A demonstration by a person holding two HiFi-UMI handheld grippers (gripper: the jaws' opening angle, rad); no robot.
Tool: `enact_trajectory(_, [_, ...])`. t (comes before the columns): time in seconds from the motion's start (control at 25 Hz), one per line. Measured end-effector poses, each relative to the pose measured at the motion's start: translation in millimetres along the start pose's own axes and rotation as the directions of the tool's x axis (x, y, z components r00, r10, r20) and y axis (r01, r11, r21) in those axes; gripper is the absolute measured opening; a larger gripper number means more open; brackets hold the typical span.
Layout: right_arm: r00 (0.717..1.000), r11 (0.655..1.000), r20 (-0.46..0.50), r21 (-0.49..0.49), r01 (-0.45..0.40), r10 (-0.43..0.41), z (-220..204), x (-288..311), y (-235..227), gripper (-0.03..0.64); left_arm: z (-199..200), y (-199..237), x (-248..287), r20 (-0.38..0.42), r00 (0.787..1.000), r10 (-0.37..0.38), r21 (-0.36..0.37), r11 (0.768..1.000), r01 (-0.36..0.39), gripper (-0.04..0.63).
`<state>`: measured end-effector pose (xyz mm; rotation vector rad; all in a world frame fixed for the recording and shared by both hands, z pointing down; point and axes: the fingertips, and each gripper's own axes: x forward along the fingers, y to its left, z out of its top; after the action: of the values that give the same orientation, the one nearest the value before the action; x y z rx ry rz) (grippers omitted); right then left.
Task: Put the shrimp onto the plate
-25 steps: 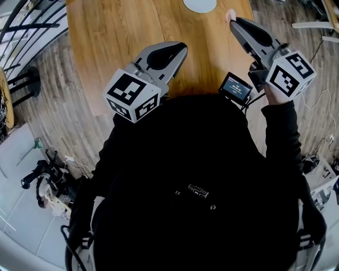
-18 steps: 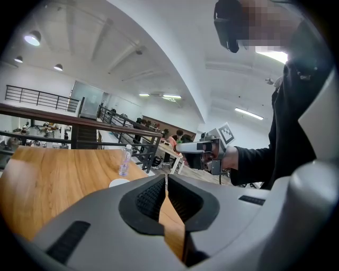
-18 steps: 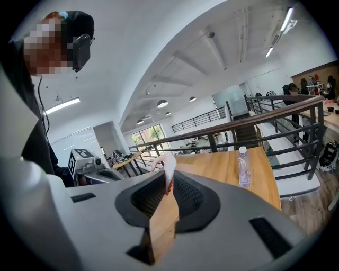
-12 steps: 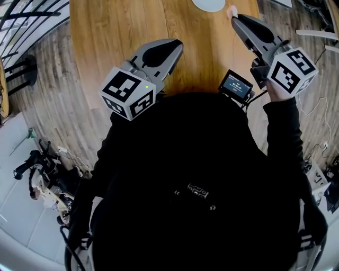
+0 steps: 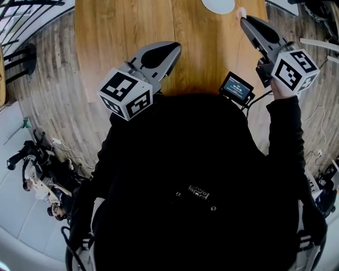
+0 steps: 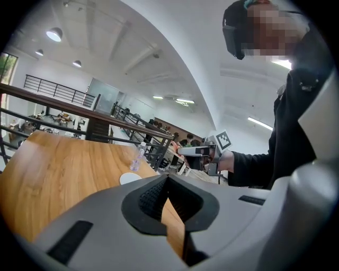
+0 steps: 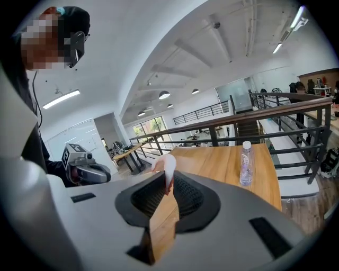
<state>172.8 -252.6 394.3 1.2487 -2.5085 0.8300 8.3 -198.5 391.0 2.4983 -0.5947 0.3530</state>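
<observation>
On a wooden table (image 5: 132, 32) in an airy loft, the right gripper (image 5: 246, 20) pinches the pale shrimp (image 7: 166, 168) at its jaw tips, just right of the white plate (image 5: 218, 5) at the far edge. The left gripper (image 5: 170, 52) hangs nearer, jaws together, empty. Next, seemingly: shift left over the plate, then release.

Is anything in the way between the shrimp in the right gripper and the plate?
Nothing visible. The right gripper holds the shrimp beside the plate, with only bare table between them.
</observation>
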Motion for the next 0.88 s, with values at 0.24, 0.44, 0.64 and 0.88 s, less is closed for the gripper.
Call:
enact_trajectory(0.24, [1.000, 1.000, -0.026, -0.020, 0.005, -0.005, -6.4, 2.5, -11.5, 0.059, -10.5, -1.3, -14.8, 0.025, 0.999, 0.048, -0.032, 0.998, -0.048, 0.003])
enact_trajectory(0.44, [0.999, 1.000, -0.052, -0.026, 0.011, -0.013, -18.1, 7.6, -29.4, 0.058, -25.1, -0.7, -20.2, 0.033, 0.996, 0.085, -0.061, 0.995, -0.083, 0.003])
enact_trajectory(0.64, [0.997, 1.000, -0.082, -0.028, 0.012, -0.015, -22.5, 17.5, -46.0, 0.059, -32.5, 2.6, -25.5, 0.042, 0.991, 0.123, -0.093, 0.989, -0.119, 0.003])
enact_trajectory(0.88, [0.992, 0.999, -0.119, -0.037, 0.025, -0.029, -29.2, 21.2, -53.7, 0.060, -37.9, -4.0, -43.5, 0.053, 0.986, 0.159, -0.119, 0.981, -0.152, 0.003])
